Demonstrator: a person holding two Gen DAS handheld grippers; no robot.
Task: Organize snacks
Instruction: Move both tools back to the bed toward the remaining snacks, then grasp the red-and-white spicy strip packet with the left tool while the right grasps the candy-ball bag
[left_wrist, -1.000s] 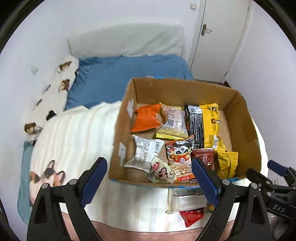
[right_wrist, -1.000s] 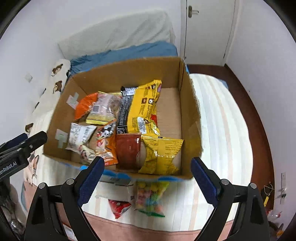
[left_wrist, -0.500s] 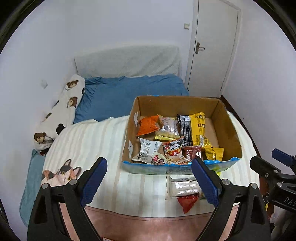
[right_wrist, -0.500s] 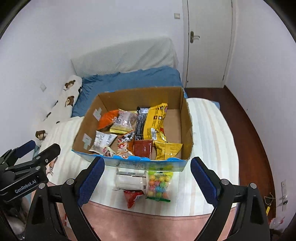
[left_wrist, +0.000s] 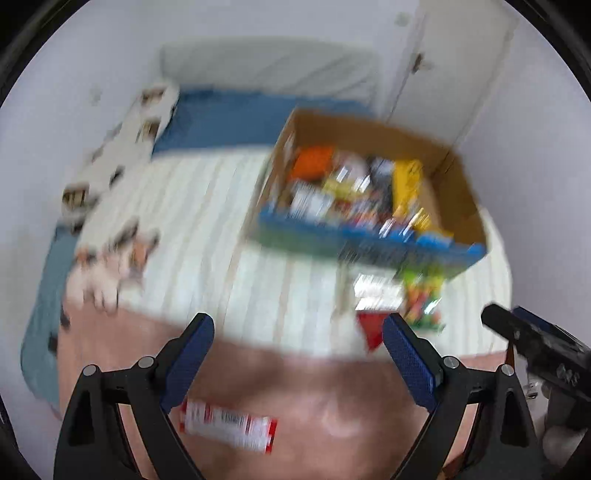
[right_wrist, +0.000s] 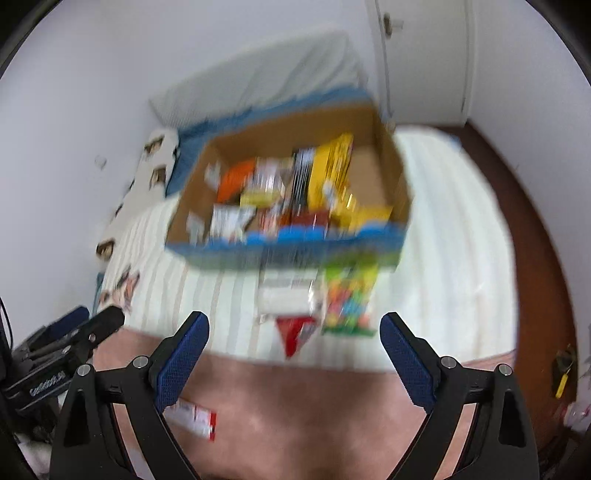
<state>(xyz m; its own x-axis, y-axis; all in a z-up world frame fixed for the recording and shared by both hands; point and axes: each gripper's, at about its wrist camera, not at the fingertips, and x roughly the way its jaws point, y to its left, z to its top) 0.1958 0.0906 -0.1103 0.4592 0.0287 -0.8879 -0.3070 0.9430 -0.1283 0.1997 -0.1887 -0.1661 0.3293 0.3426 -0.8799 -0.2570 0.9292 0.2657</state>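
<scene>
The box (right_wrist: 373, 173) at frame centre was plain brown cardboard, matt inside. Snack packets (right_wrist: 332, 173) in it were glossy foil and plastic. The bed cover (right_wrist: 443, 236) was soft striped cloth. Each tool's fingers (left_wrist: 406, 363) carried rough, textured blue pads on matt black plastic.

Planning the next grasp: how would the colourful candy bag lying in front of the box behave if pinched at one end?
The candy bag looks like a thin clear pouch of loose round sweets, so it would probably sag and its contents shift downward. It lies flat on the striped blanket, unlikely to roll. The film may be slippery; blur hides detail.
</scene>
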